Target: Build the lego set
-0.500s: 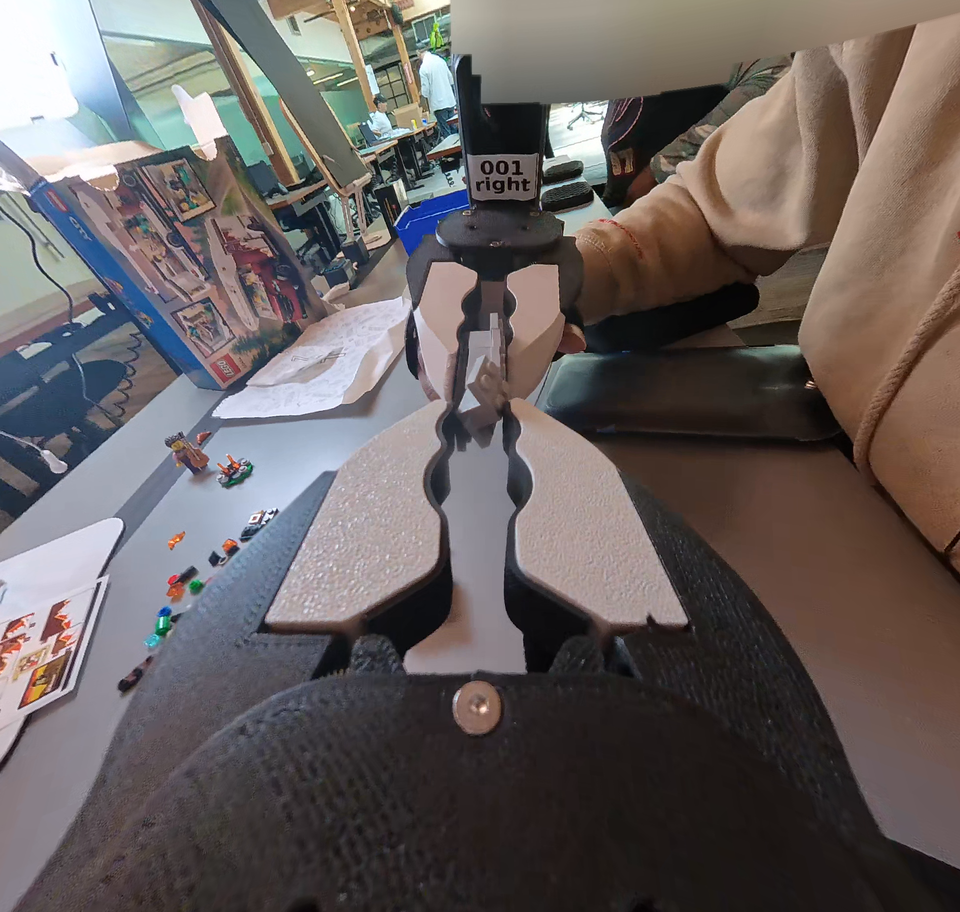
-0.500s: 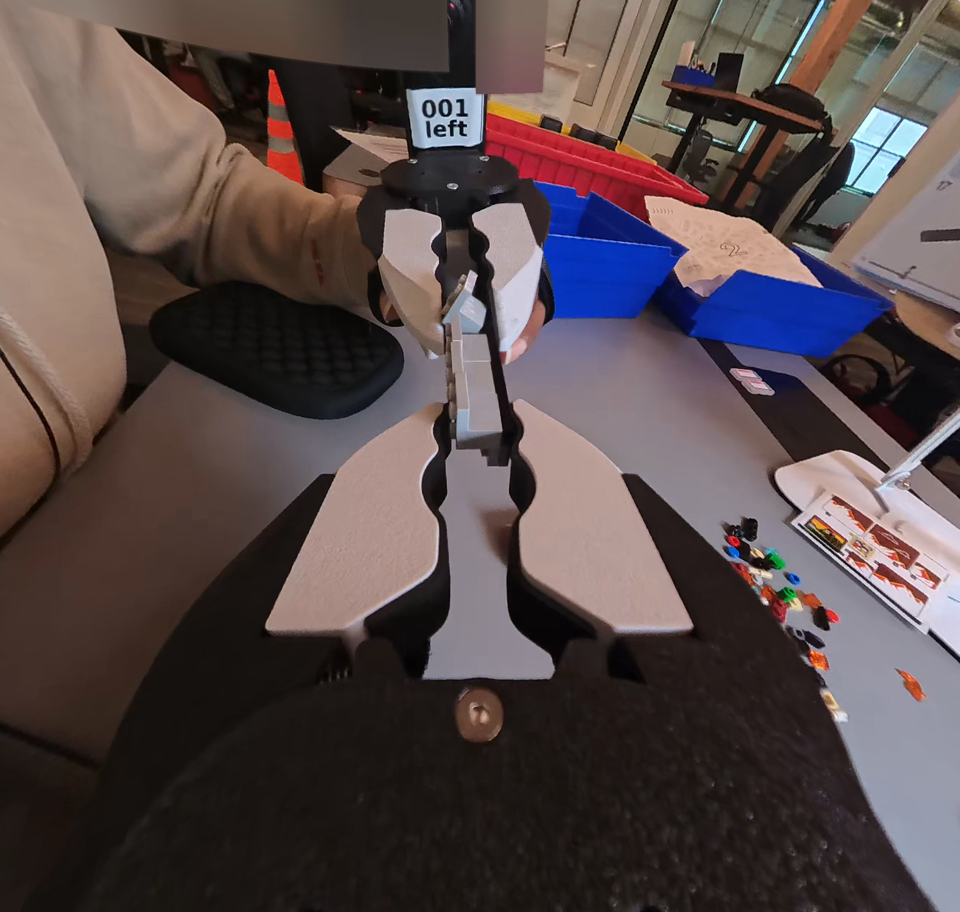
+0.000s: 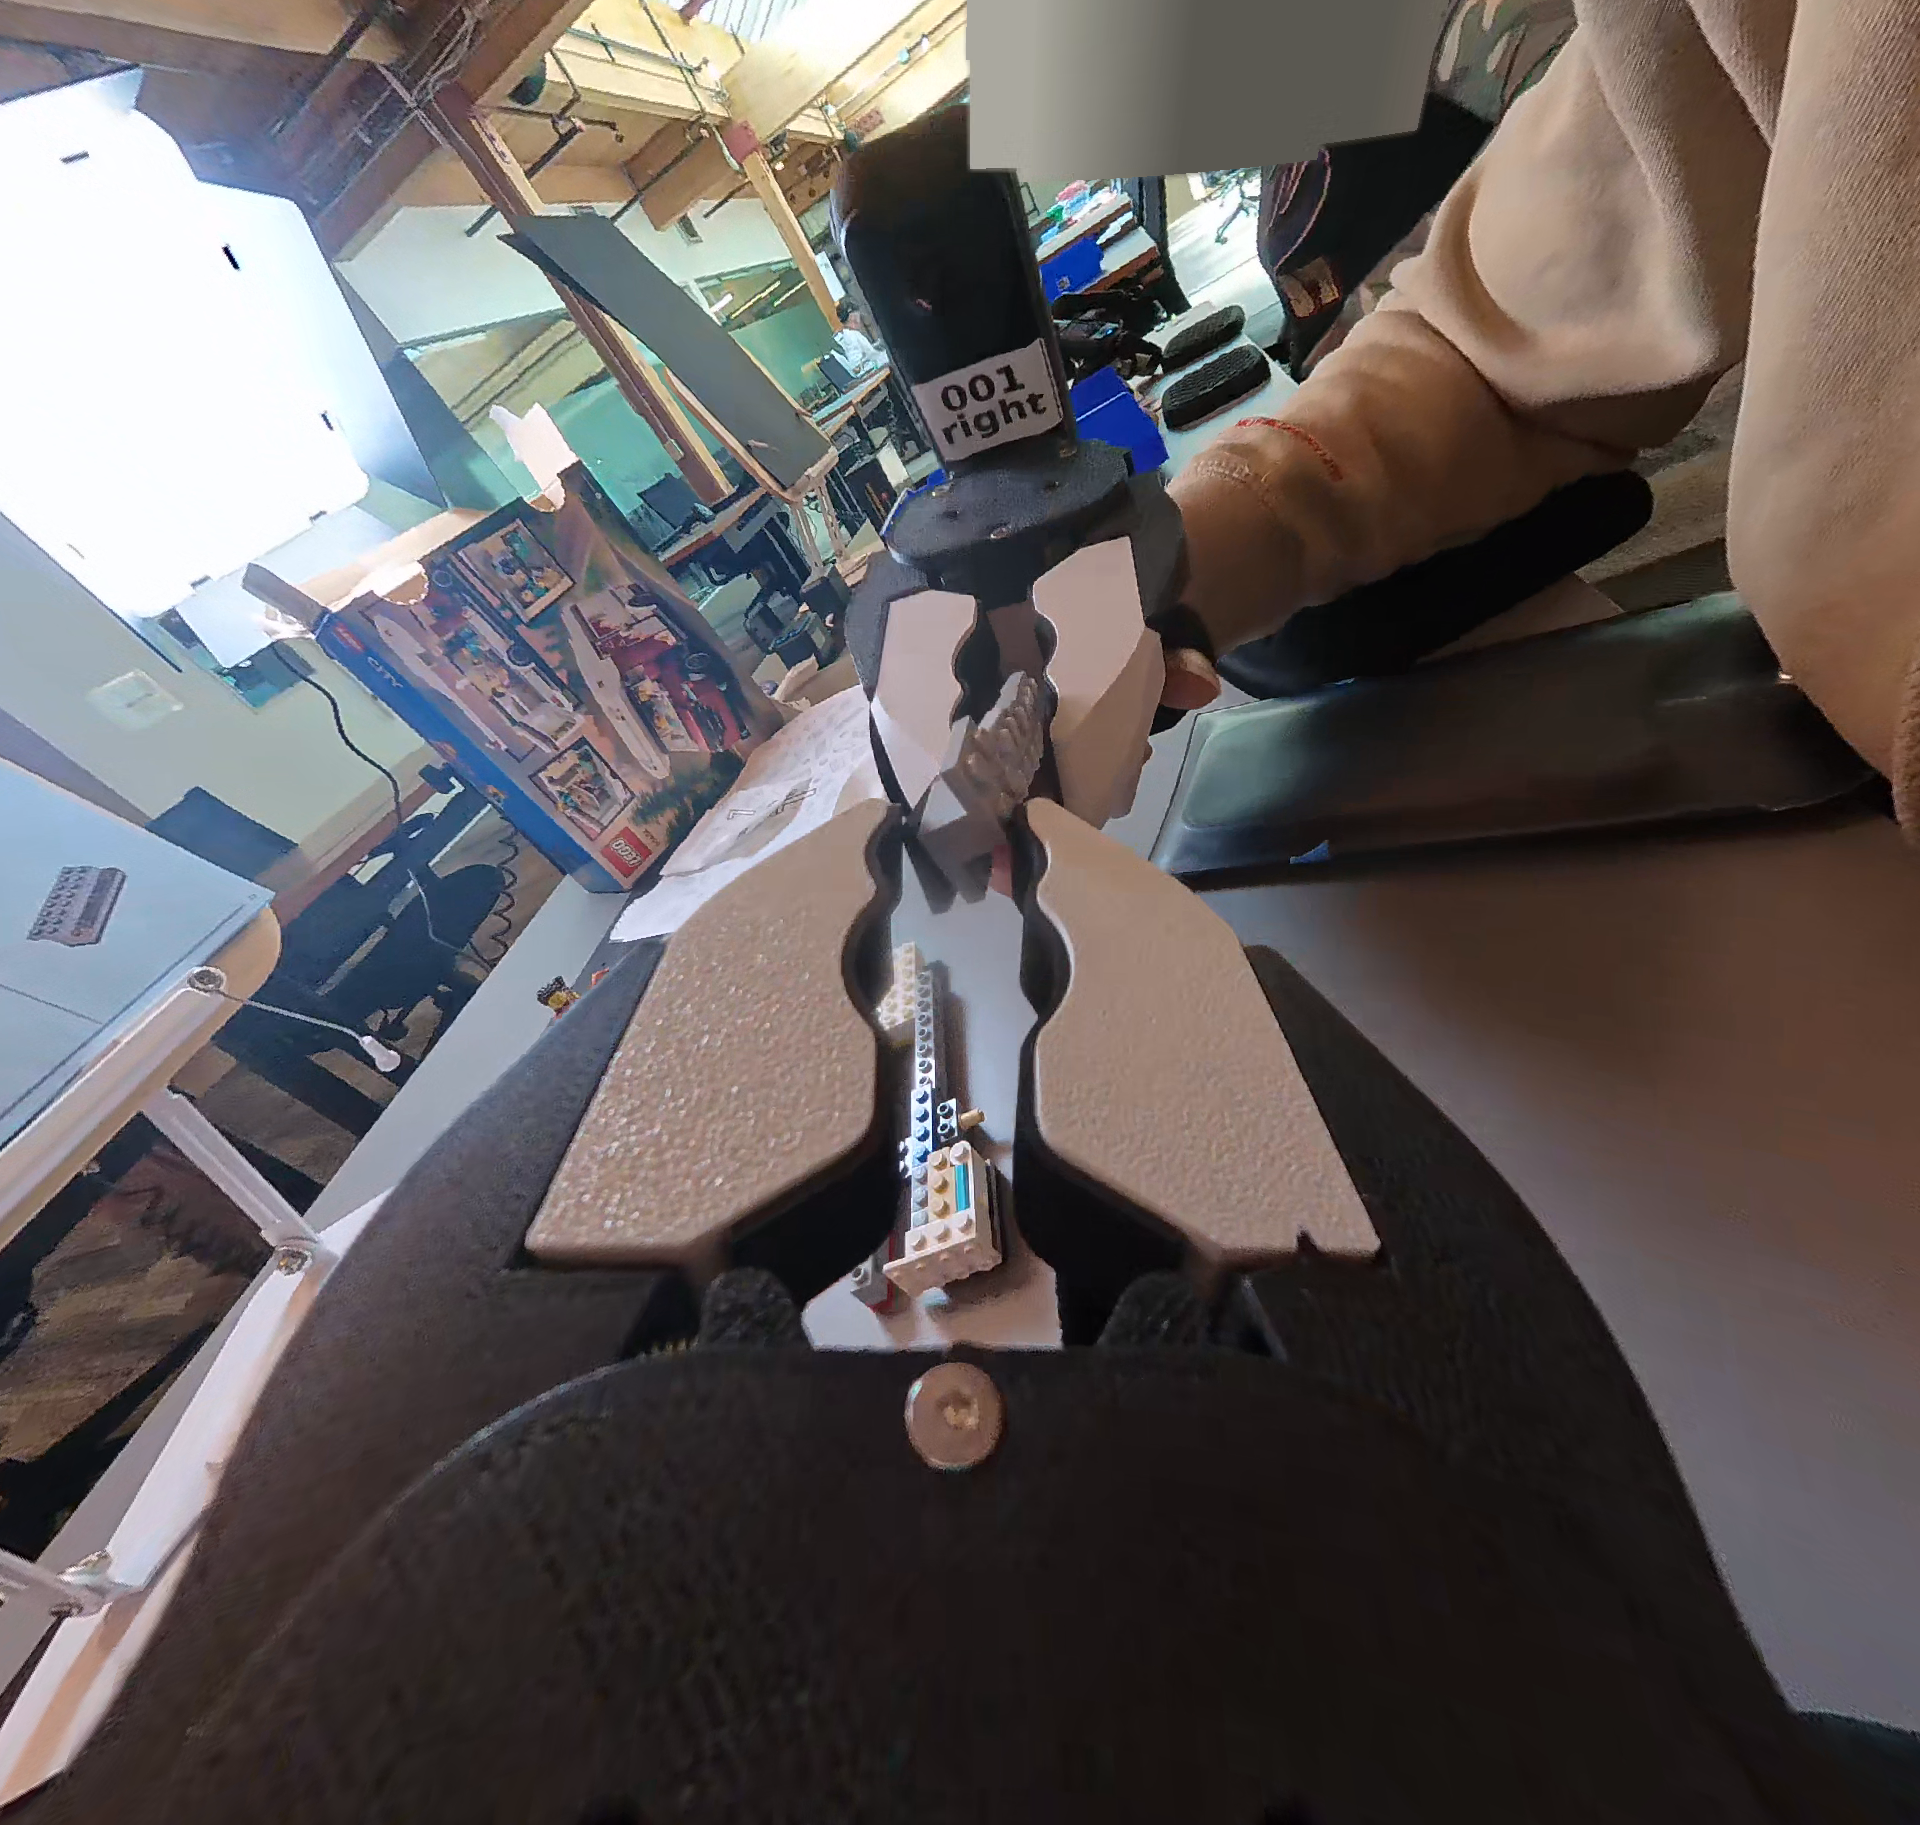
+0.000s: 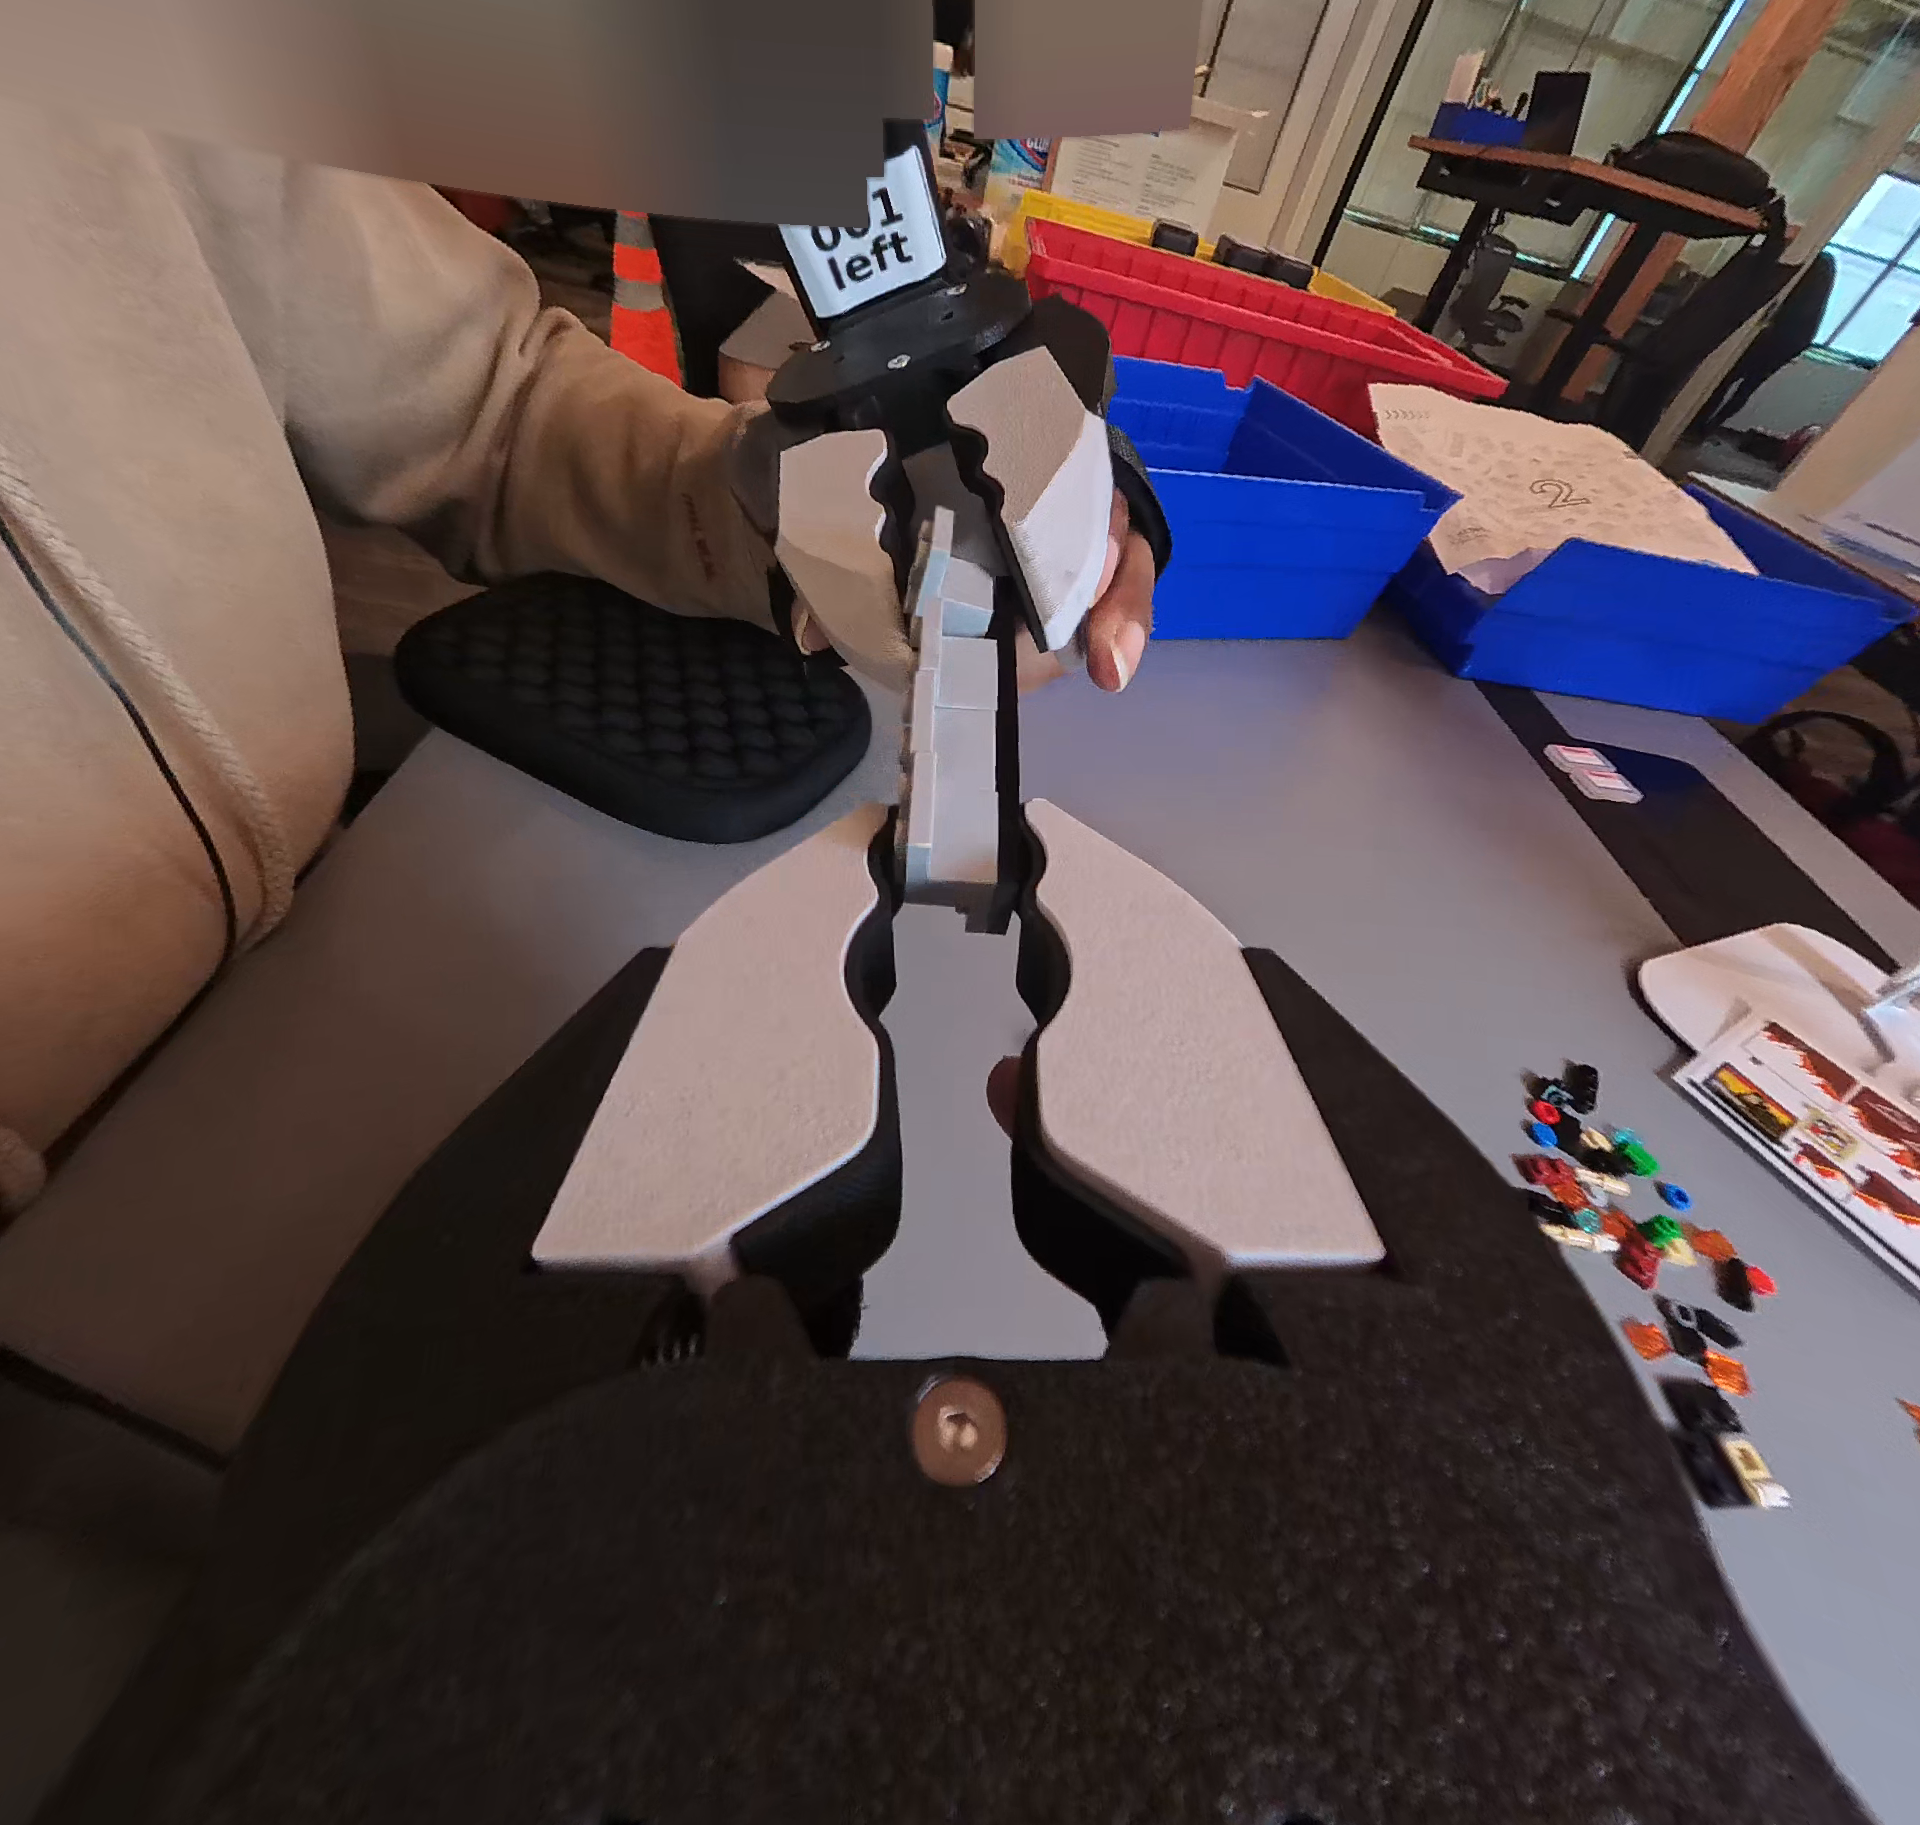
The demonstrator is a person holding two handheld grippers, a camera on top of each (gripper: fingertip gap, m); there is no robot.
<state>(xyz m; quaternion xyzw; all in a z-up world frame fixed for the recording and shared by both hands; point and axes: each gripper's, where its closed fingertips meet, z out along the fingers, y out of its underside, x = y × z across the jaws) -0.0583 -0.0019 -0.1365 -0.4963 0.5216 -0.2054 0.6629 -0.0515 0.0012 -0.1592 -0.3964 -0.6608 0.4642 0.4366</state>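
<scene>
**Build barely begun: one grey sub-assembly in the air, most parts still loose**

Left wrist view: the left gripper [image 3: 961, 845] had its jaws drawn close on the near end of a grey brick assembly [image 3: 982, 778], held clear of the bench [image 3: 1455, 1048]. The right gripper [image 3: 1003, 726] faced it and pinched the far, studded end of the same piece, so both tools gripped one part between them. Below, seen through the gap in the left jaws, a long narrow strip of white, grey and blue bricks [image 3: 935, 1141] lay flat on the bench, apparently a separate section already put together. The set's box [image 3: 561, 674] stood upright at the far left with a paper sheet [image 3: 769, 809] beside it, and a minifigure [image 3: 558, 996] stood near the gripper's edge.

Right wrist view: the right gripper [image 4: 956, 876] was nipped onto the lower end of the grey assembly [image 4: 956, 736], which ran upward into the left gripper [image 4: 940, 570], whose jaws looked closed on its top. A scatter of small coloured pieces [image 4: 1631, 1225] lay unused on the bench at right, next to a printed sheet [image 4: 1829, 1141]. Blue bins [image 4: 1278, 528] and a paper bag [image 4: 1538, 487] sat behind.

Judging by this, only two small sections existed; the loose pieces and the bag suggested most of the set remained to be built.
</scene>
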